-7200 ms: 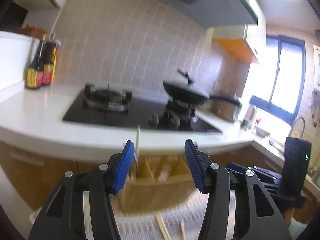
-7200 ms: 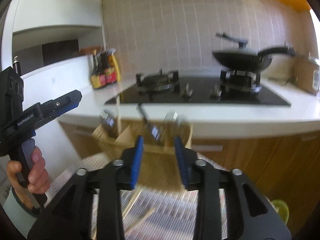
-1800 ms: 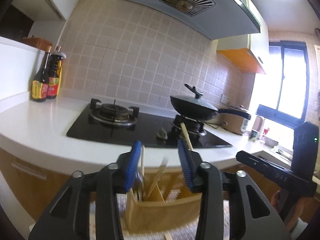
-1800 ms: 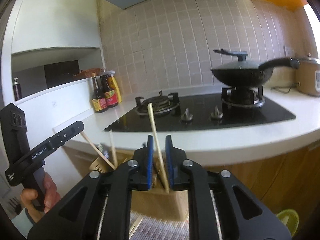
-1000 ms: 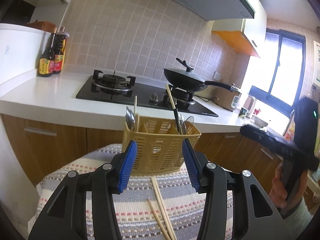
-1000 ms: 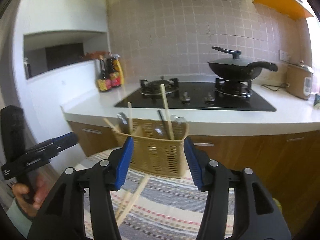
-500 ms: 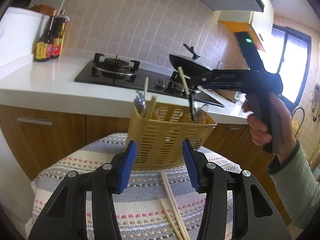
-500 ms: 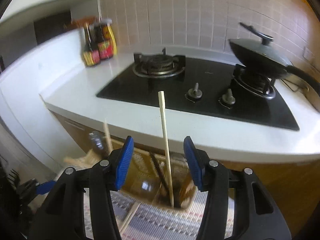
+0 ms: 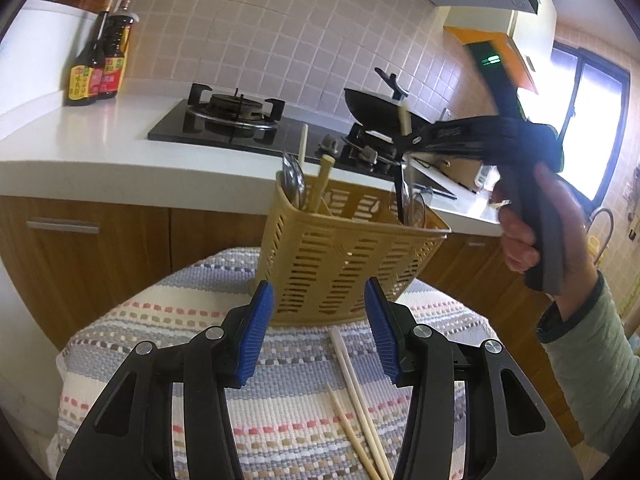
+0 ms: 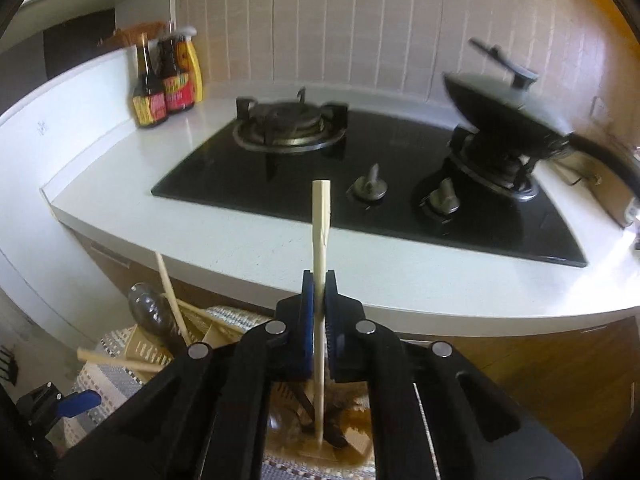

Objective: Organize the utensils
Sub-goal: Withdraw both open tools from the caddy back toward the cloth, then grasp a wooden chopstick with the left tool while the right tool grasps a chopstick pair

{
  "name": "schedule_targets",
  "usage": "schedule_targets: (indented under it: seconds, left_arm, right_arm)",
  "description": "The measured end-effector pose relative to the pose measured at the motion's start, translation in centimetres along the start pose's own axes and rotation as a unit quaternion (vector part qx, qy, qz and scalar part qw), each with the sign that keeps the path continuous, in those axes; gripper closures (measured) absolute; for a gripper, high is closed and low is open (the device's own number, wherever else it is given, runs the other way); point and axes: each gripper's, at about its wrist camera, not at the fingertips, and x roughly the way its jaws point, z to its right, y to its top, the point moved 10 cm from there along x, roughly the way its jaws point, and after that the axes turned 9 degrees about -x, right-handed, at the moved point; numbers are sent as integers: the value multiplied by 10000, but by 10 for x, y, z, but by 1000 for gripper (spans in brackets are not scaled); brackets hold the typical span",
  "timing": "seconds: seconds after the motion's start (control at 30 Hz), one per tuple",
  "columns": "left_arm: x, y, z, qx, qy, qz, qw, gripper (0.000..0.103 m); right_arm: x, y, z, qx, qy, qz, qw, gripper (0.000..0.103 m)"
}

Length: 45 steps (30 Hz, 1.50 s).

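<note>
You are gripping a pale wooden chopstick (image 10: 321,264) at mid-frame of the right wrist view, the blue pads of your right gripper (image 10: 320,300) closed on its shaft, its lower tip pointing down into the tan slotted plastic utensil basket (image 9: 340,264). In the left wrist view that basket is sitting at centre frame on the striped woven cloth (image 9: 280,412), and it is already holding spoons (image 9: 294,180), a few upright wooden chopsticks (image 9: 322,186) and a dark utensil whose kind you cannot tell.

So the sorting looks partly done: several pieces are in the basket, and this chopstick is hanging over the right-hand end, apparently about to go in. Three loose wooden chopsticks (image 9: 356,392) are lying on the cloth in the lower middle of the frame, just in front of the basket, waiting to be collected.

Your left gripper (image 9: 318,332) is hovering at lower centre with its blue pads spread wide and nothing between them, pointing toward the basket's front wall.
</note>
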Motion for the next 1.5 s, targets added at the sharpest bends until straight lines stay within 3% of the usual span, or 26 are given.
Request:
schedule_targets:
  seconds: [0.17,0.4,0.5,0.57,0.67,0.87,1.07,1.13,1.5]
  left_arm:
    - [2,-11,8,80,32,-160,9998,57]
    - [6,-34,7,54,306,-590,9978,57]
    - [11,-54,0,-43,507,-1020,9935,57]
    - [14,-70,-4,-96,586,-1318,9895,57]
    - [23,-101,-4,-167,636,-1868,9802,59]
    - [35,-124,0,-175,700,-2111,9748,66]
    - [44,-134,6,-58,786,-2184,9727,72]
    - [48,-137,4,58,1035,-2208,9698,73]
    - [66,-145,14,535,1571,-2205,9612,80]
  right_arm:
    - [-34,-11,7,33,-182,439,9989,99]
    - [-56,-37,13,460,362,416,9974,97]
    - [-75,-61,17,683,507,418,9955,79]
    - [-83,-81,16,812,586,422,9941,48]
    - [-87,-121,6,1002,756,306,9916,47]
    - [-55,-193,-22,1407,1125,-128,9836,48]
    - [-42,-218,-23,1520,1054,143,9826,48]
    - [-40,-223,-22,1529,1010,229,9828,48]
    - [-26,-238,-15,1686,939,157,9811,48]
